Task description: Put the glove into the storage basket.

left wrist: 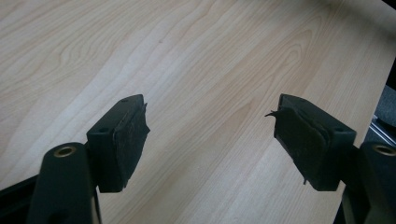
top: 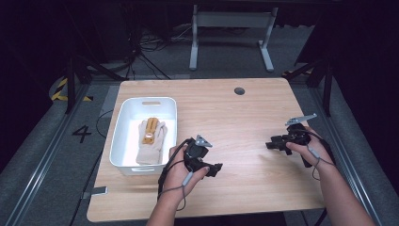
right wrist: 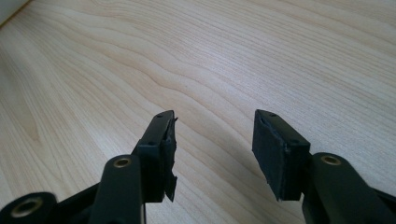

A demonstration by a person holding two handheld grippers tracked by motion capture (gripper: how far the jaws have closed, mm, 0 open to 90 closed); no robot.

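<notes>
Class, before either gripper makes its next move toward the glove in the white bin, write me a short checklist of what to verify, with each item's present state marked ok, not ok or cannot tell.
1. Left gripper open with nothing between its jaws: ok.
2. Right gripper open with nothing between its jaws: ok.
3. Glove lying inside the white bin, not hanging over the rim: ok.
4. Bare table between the two grippers, no obstacle in the way: ok.
5. Left gripper the nearer one to the bin, beside its near right corner: ok.
6. Whether there is one glove or a stacked pair in the bin: cannot tell.
</notes>
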